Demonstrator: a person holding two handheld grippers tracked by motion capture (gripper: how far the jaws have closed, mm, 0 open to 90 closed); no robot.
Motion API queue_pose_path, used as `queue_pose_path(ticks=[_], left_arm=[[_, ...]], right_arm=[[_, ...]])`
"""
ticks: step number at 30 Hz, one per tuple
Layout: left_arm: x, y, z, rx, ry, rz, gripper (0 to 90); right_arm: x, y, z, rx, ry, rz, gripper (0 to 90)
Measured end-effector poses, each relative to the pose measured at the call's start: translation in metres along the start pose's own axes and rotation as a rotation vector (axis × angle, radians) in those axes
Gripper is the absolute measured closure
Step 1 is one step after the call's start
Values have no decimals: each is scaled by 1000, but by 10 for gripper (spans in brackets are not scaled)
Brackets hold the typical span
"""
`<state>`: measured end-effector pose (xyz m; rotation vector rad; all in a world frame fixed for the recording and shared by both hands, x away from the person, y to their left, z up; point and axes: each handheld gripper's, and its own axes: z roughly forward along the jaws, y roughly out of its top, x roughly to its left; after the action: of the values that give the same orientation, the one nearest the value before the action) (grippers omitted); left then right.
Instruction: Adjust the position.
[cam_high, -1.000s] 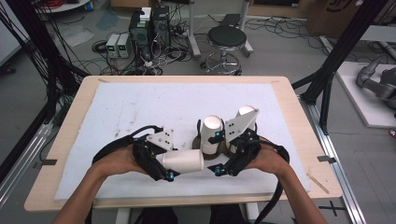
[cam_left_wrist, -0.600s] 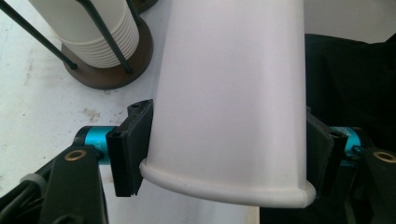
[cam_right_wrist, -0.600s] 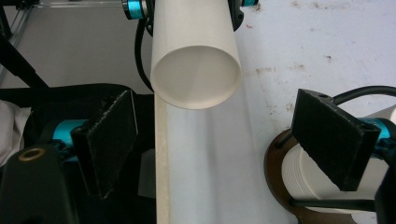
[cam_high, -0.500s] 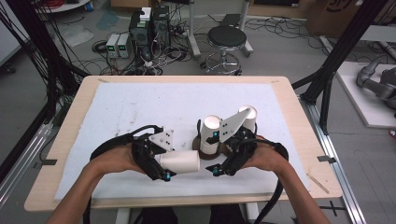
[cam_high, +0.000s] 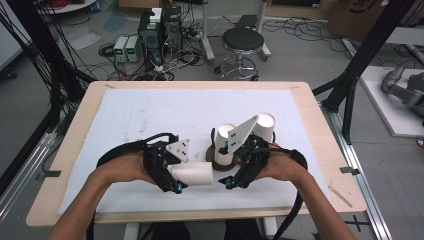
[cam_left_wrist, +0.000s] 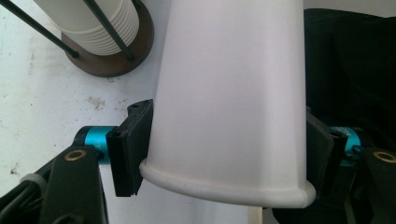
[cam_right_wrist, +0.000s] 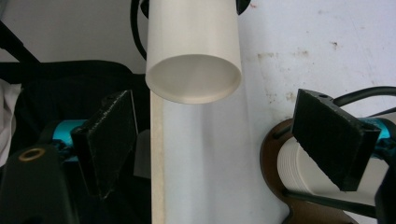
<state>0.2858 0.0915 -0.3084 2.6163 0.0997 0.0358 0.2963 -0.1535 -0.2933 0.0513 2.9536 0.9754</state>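
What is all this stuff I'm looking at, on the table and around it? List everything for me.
Paper cup: one, white, lying on its side, clamped between the left gripper's jaws.
Cup stack: one stack, white, upright on a round brown base with thin black rods.
Second cup stack: one, white, behind the first, partly hidden.
Mat: one, white and smudged, covering the tabletop.
Table: one, light wood.
Stool: one, black seat, on the floor beyond the table.
Computer boxes and cables: several, dark, on the floor at the back.
Left gripper: one, black with teal parts, shut on the paper cup.
Right gripper: one, black, jaws apart, beside the cup stack.
Forearms: two, entering from the bottom.
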Motion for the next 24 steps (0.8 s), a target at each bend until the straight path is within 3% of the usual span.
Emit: queue_pose_path(ticks=[13, 24], left_arm=[[0, 14, 8, 14, -6, 17, 295], [0, 21, 5, 14, 3, 19, 295]], right_arm=[[3, 16, 15, 29, 22, -32, 148], [4, 24, 29, 68, 33, -46, 149]])
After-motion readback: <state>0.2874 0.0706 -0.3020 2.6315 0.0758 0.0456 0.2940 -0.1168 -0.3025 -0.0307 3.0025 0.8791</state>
